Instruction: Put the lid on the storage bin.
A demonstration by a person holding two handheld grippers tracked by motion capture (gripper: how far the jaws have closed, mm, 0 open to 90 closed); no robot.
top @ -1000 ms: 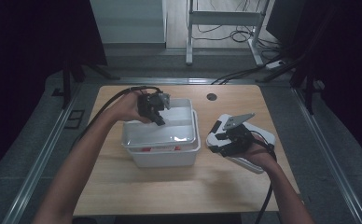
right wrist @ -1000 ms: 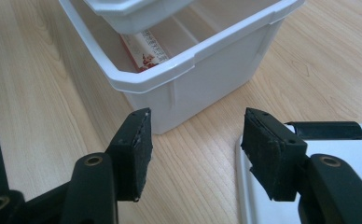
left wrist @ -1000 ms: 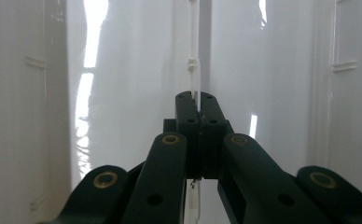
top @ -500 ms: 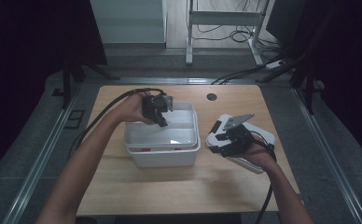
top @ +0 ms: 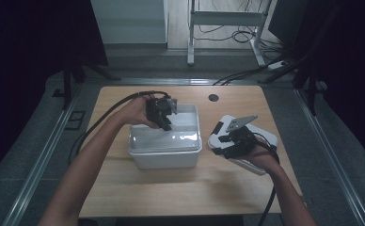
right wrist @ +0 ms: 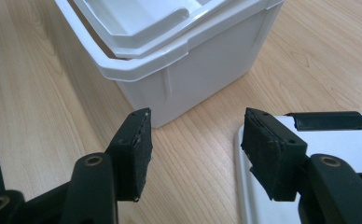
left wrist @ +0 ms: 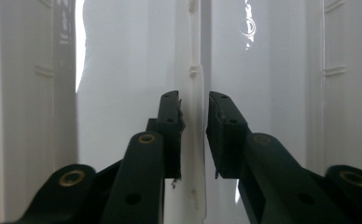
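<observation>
Dark walls and a grey floor sit all around the wooden tabletop (top: 124,188). On it stands a white tub (top: 165,153) with a thinner white tray (top: 185,123) sitting inside it.

The left claw (top: 166,123) hangs over the far side of the tub and points down into it. In the left gripper view its two black jaws are nearly together, pinching a thin white rib (left wrist: 196,116) of the tray right between them. The left jaw touches the rib. A tiny gap shows by the right jaw, so I cannot tell if that one touches.

The right claw (top: 225,145) is low over the tabletop, well off to the side of the left claw, just beside the right end of the tub. Its jaws are wide apart and hold nothing. In the right gripper view the corner of the tub (right wrist: 170,56) is just ahead of the claw, a bit toward its left jaw. A flat white lid (right wrist: 309,154) with a black clip (right wrist: 330,120) lies under its right jaw. Bare wood shows between the jaws.
</observation>
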